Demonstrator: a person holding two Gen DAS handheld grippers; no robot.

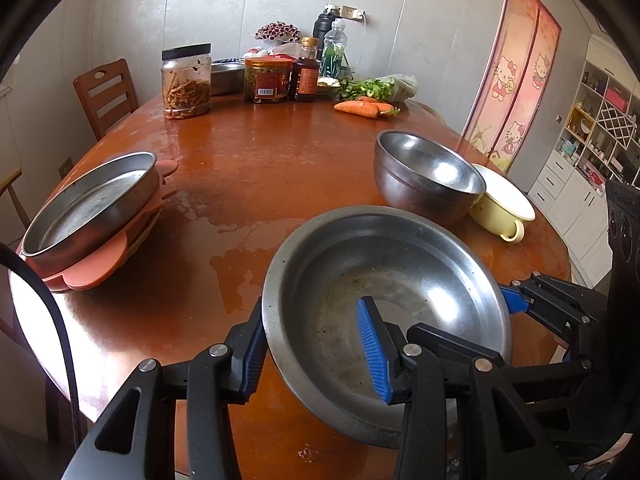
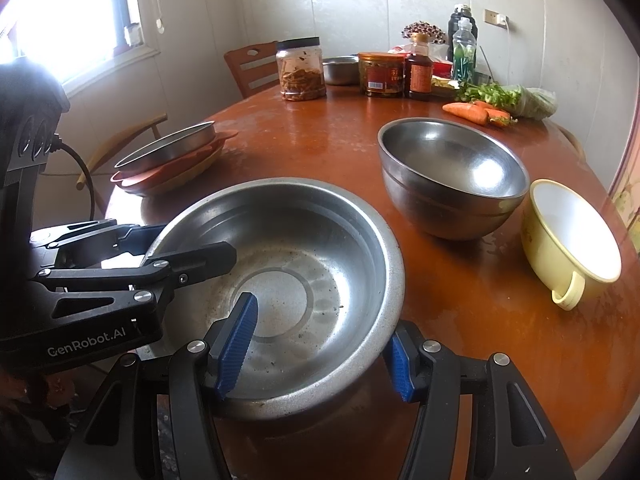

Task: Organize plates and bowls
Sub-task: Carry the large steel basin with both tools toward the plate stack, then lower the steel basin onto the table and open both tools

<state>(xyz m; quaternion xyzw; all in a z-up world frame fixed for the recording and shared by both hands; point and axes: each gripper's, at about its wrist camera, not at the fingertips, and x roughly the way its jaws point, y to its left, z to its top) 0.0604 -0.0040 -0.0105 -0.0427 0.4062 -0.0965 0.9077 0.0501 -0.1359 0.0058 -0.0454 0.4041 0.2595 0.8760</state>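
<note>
worn red-brown table (image 1: 248,168) fills both views. both my grippers tilt down at the wide steel basin (image 1: 384,312) near the front edge: left gripper (image 1: 316,348) straddles its left rim, right gripper (image 2: 320,356) its right rim, each set narrow with a gap at the wall, so i can't confirm pressure. basin's near edge hides behind my fingers.

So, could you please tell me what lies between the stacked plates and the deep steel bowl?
Only bare brown tabletop, seen in both wrist views.
</note>
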